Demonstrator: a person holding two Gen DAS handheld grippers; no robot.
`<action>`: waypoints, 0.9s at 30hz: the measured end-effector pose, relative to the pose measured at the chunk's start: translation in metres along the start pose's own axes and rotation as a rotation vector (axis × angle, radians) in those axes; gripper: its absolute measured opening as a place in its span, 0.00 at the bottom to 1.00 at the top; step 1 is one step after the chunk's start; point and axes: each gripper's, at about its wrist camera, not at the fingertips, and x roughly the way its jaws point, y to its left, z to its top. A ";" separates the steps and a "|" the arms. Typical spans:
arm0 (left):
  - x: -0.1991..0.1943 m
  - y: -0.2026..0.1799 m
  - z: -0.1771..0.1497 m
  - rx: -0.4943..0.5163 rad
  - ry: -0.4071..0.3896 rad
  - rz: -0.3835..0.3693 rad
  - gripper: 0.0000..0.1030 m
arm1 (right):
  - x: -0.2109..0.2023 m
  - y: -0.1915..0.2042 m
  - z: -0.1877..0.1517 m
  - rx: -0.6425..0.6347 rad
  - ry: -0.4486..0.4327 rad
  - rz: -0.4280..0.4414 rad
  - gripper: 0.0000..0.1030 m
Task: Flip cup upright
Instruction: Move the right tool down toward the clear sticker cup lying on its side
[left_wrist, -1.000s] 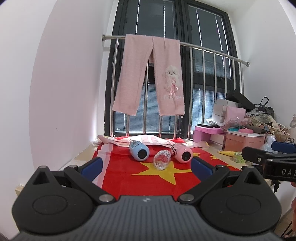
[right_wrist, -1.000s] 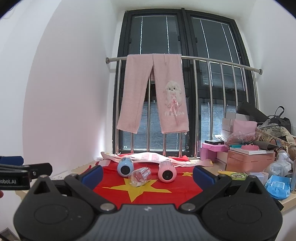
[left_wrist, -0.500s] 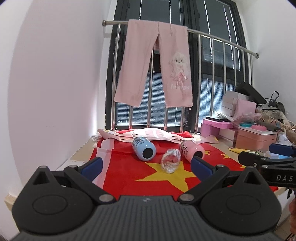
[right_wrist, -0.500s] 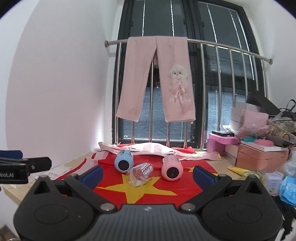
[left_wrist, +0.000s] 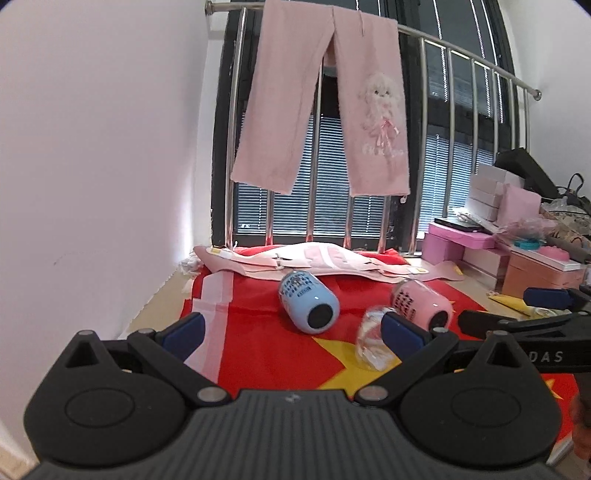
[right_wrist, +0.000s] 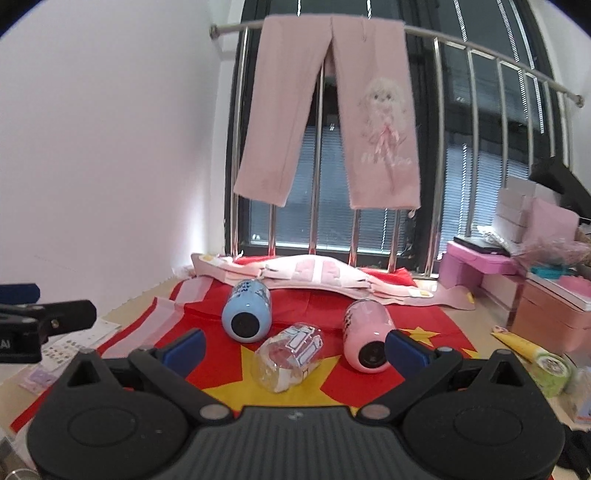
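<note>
Clear cup (right_wrist: 290, 356) lies on its side, axis pointing far-right, centred ahead of right gripper (right_wrist: 293, 347); both grippers spread, empty.

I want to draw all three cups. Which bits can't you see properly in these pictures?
- Clear cup: left wrist view, the gripper's right finger covers part.
- Pink cup: right wrist view, a finger hides its right edge.
- Blue cup: its printing is too small to read.
- All cup mouths point away, unseen.
</note>
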 end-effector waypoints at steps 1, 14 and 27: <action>0.009 0.003 0.003 0.000 0.006 -0.003 1.00 | 0.012 0.002 0.004 -0.003 0.017 0.001 1.00; 0.103 0.038 0.003 0.014 0.152 0.004 1.00 | 0.172 0.026 0.030 0.015 0.369 -0.061 1.00; 0.163 0.052 -0.009 0.049 0.344 -0.067 1.00 | 0.244 0.016 0.021 0.094 0.606 -0.110 0.99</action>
